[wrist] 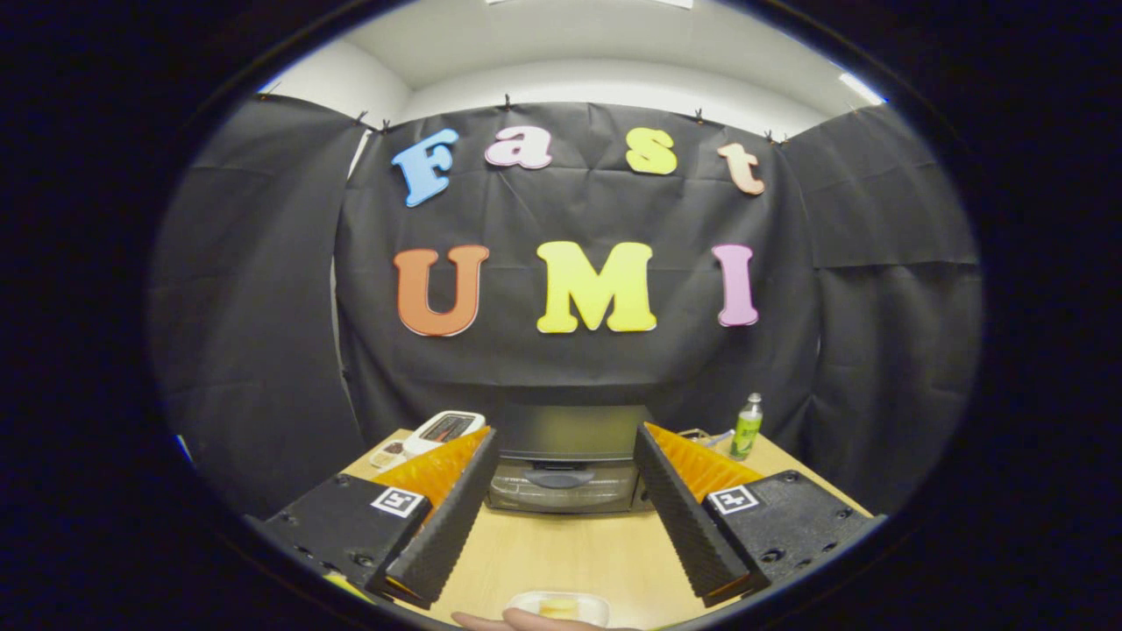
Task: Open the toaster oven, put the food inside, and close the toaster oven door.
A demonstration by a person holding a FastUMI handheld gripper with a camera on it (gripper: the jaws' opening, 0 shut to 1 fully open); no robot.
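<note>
The table [561,552] carries the toaster oven [565,460] just beyond the fingertips and framed between them, its door shut and handle untouched, so I judge that opening, loading and closing all remain. The gripper [565,443] has its fingers spread wide and holds nothing. The food dish [558,606] lies between the fingers at their near end with a hand [517,622] touching it; both are cut off, and what it contains is hard to make out.
</note>
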